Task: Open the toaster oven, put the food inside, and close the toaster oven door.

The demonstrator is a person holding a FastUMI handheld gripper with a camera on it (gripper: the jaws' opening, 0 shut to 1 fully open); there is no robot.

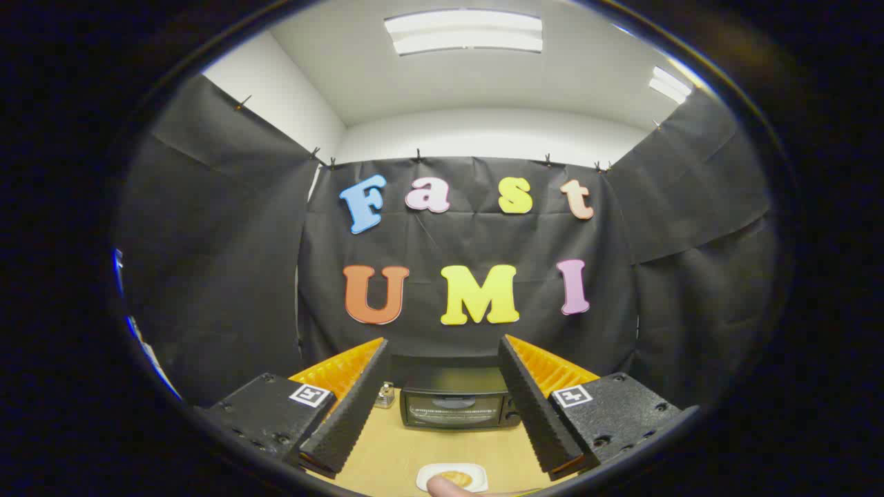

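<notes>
Gripper (442, 359) fingers spread, holding nothing; toaster oven (456, 407) at 12 o'clock, door shut; approach level, hook the door's top edge; food (456, 478) waits at 6.

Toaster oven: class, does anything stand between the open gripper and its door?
Nothing visible does. The gripper is open, its fingers apart and holding nothing, and the toaster oven stands beyond them with its door shut. Bare table lies between; the plate of food sits nearer, below the fingers.
</notes>
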